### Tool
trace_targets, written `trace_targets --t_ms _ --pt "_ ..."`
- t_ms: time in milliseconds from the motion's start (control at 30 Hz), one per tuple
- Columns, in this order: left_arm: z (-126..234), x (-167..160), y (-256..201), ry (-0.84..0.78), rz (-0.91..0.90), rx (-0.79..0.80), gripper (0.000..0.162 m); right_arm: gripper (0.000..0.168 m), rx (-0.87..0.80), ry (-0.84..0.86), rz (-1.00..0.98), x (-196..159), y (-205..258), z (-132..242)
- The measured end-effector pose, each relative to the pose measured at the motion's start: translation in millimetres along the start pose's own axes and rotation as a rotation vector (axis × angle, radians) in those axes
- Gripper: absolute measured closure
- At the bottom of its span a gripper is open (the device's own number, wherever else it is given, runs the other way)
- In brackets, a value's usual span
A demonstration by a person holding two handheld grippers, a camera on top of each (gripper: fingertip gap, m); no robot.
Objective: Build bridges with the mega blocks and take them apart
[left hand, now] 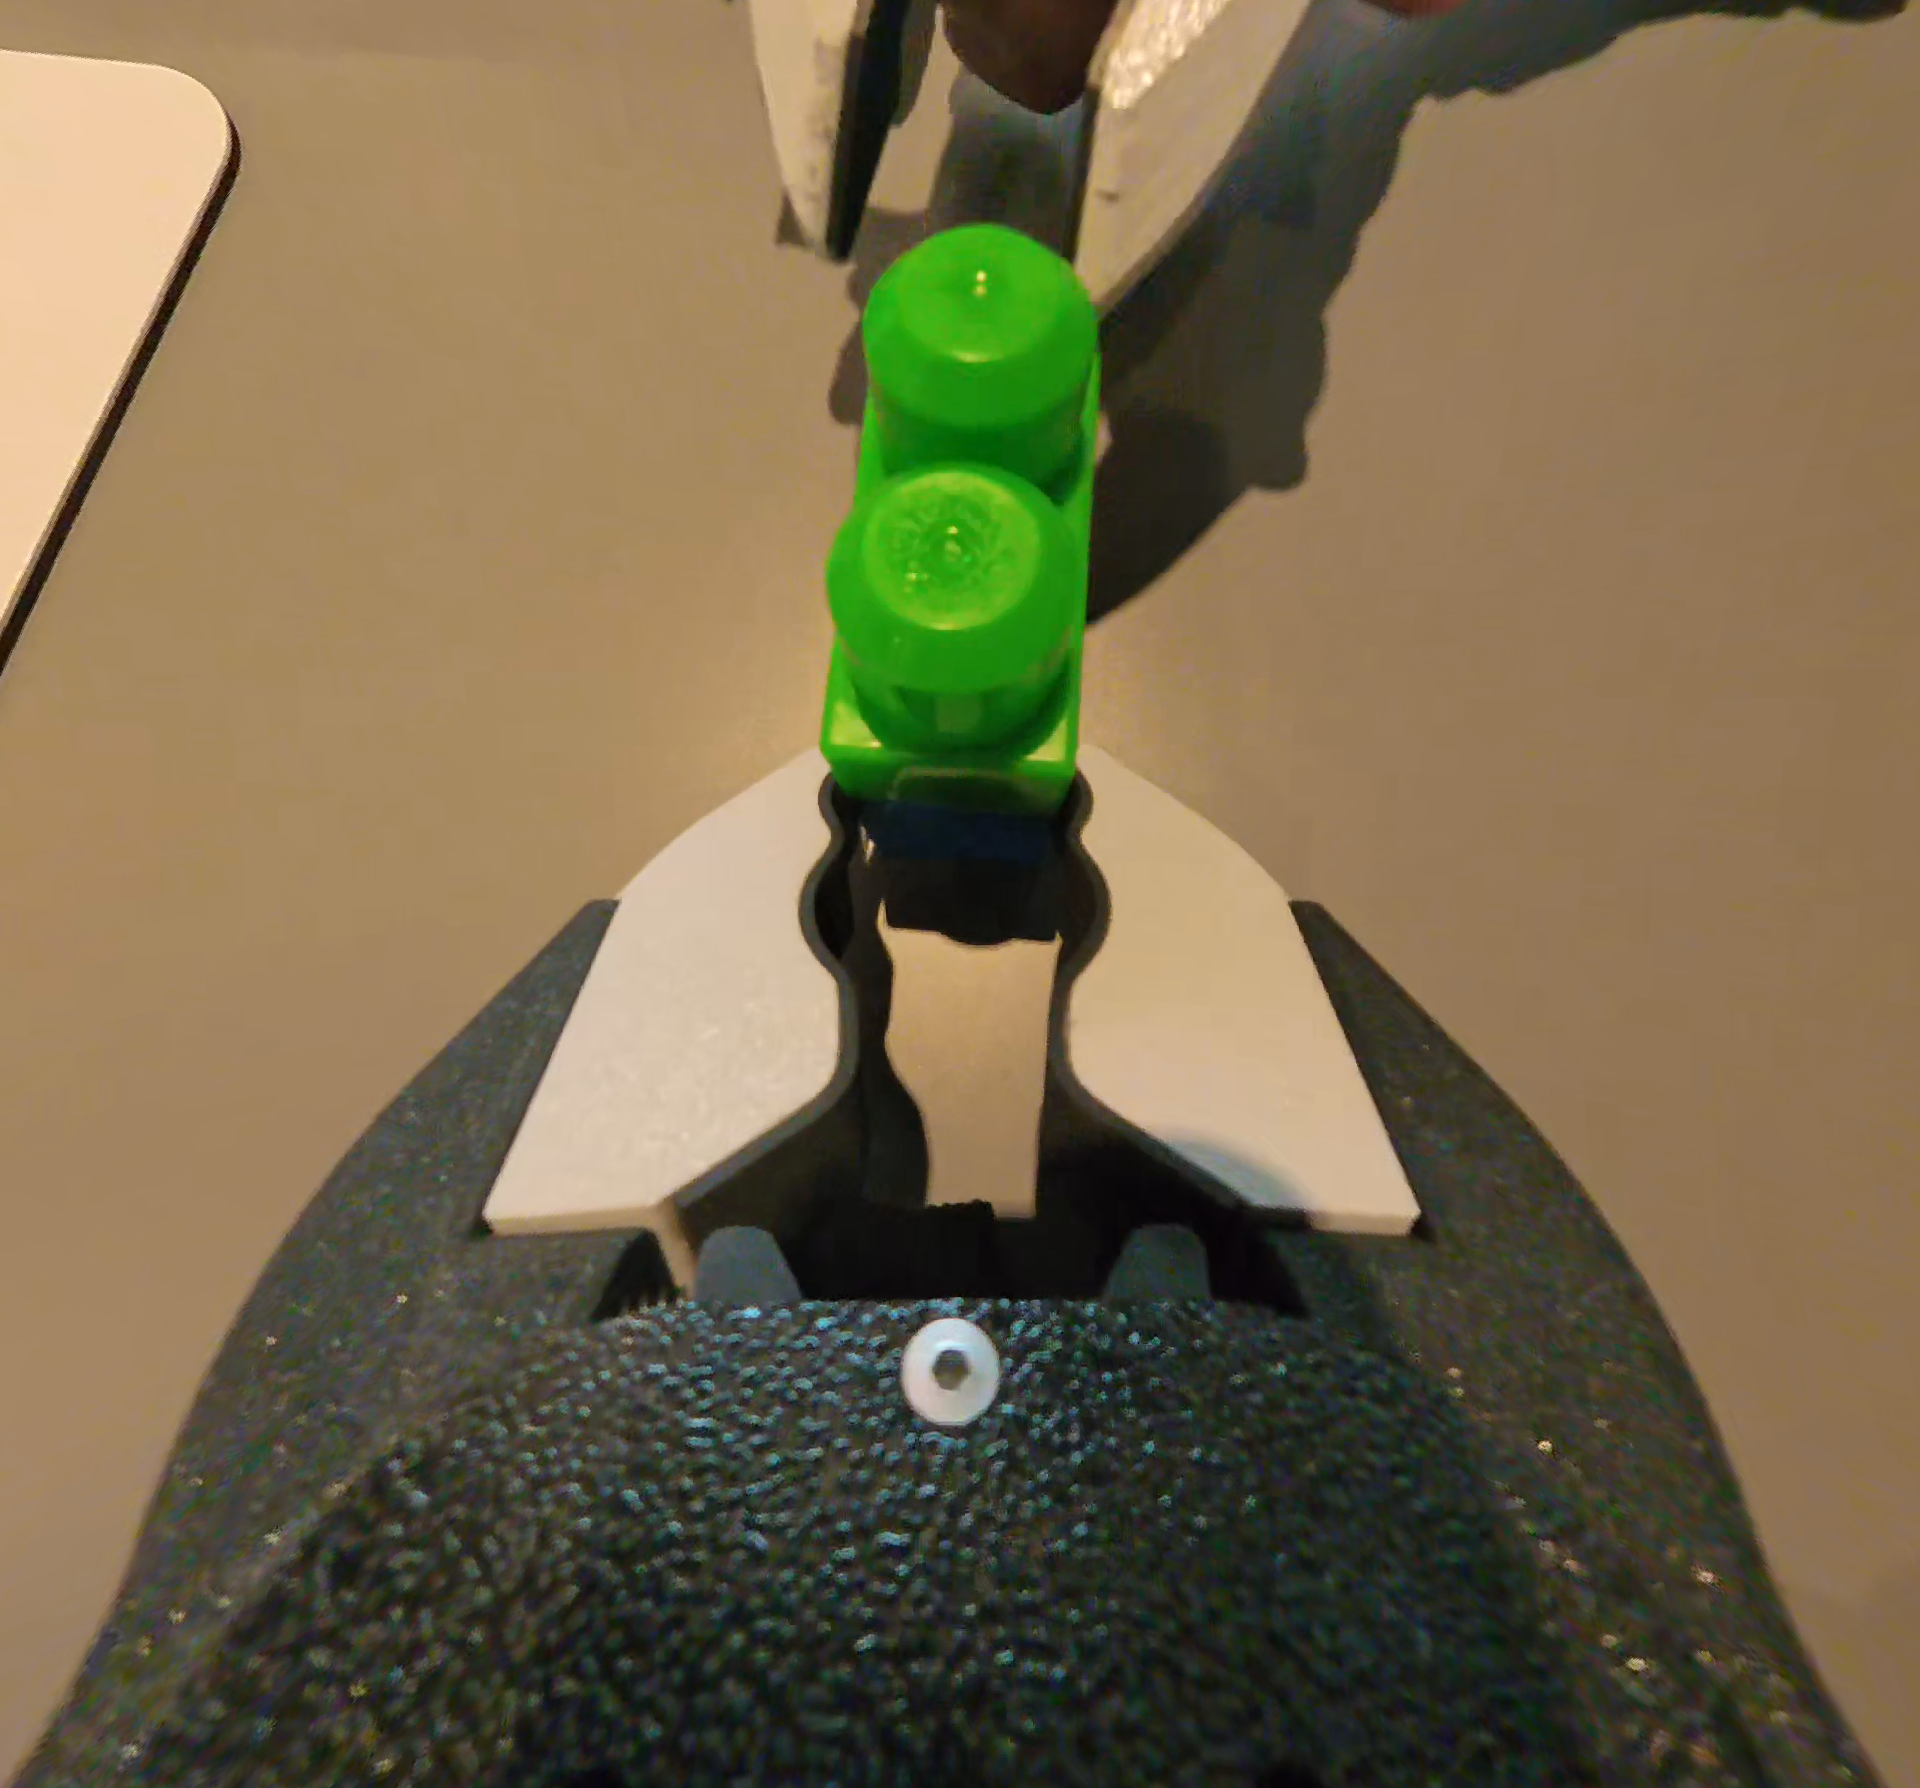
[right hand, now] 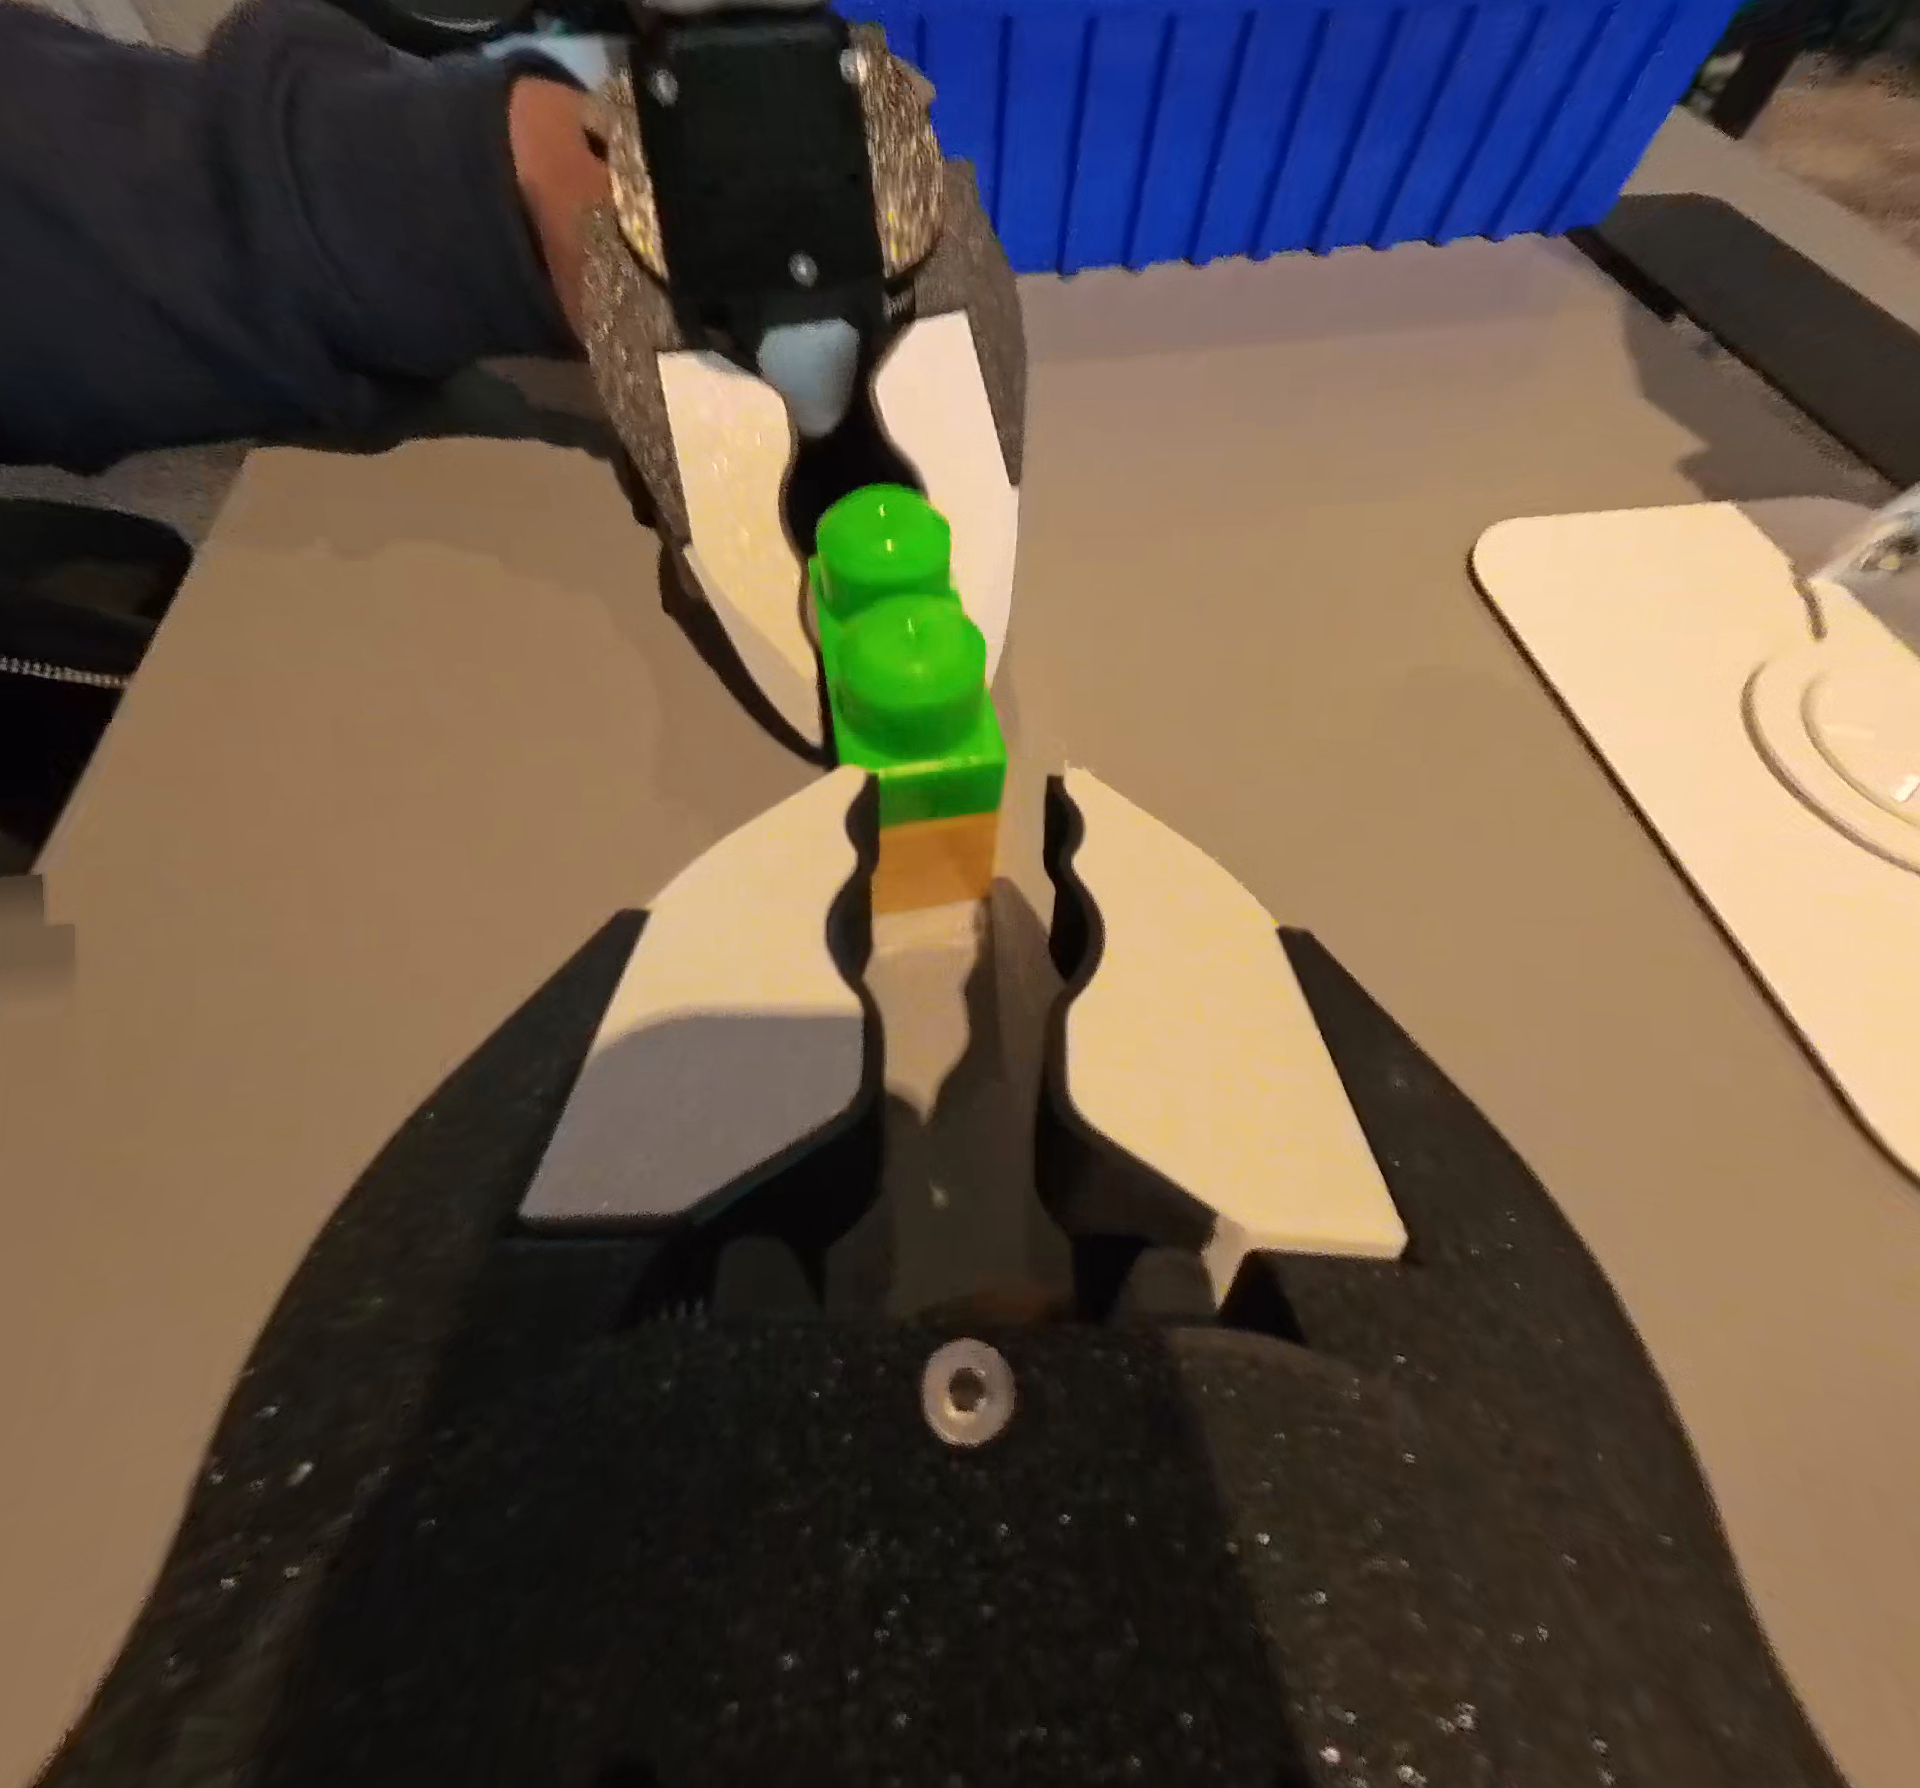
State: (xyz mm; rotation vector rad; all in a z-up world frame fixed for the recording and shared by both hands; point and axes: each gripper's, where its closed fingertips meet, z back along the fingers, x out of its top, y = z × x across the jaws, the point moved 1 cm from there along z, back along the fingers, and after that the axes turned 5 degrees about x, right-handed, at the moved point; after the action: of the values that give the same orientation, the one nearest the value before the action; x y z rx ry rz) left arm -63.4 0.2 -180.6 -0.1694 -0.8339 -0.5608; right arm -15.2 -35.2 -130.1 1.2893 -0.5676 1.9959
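While the person works at a small block bridge on a grey-brown tabletop (left hand: pixel 416 595), the two tools face each other across it.

Seen from the left tool, a white rounded mat (left hand: pixel 94 284) lies well off to the tool's left. Straight ahead, the left gripper (left hand: pixel 951 788) has its pale fingers pressed in on the near end of a bright green two-stud plastic block (left hand: pixel 966 512). This block is the bridge span, and it points directly away from the tool. A small dark blue plastic block (left hand: pixel 956 839) shows just under that end, between the fingertips. Whether they also touch it cannot be told. This pinch probably steadies the span.

Seen from the right tool, a dark sleeve (right hand: pixel 260 232) comes in from the tool's left, behind the far tool. In the centre, the right gripper (right hand: pixel 956 793) is spread, with a finger on each side of the span's other end. That end rests on a yellow-orange plastic block (right hand: pixel 935 865). A gap shows beside the block, so nothing is gripped yet. It seems poised to close on this support. A ribbed blue plastic bin (right hand: pixel 1299 107) stands beyond, ahead and to the right.
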Motion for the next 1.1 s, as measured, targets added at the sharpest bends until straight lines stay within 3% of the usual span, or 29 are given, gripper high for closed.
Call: trace_targets --t_ms 267,433,667,1100 --pt "0 0 0 0.002 0.009 0.024 0.126 0.134 0.035 0.209 0.068 -28 13 -18" --pt "2 -2 1 0.002 0.02 0.03 0.126 0.142 0.004 0.205 0.07 -28 7 -20" --pt "-2 2 -4 0.0 0.014 0.007 0.126 0.126 -0.003 0.233 0.119 -32 7 -25" --pt "-7 7 -8 0.011 0.076 0.05 0.126 0.13 0.001 0.28 0.053 -39 9 -30"
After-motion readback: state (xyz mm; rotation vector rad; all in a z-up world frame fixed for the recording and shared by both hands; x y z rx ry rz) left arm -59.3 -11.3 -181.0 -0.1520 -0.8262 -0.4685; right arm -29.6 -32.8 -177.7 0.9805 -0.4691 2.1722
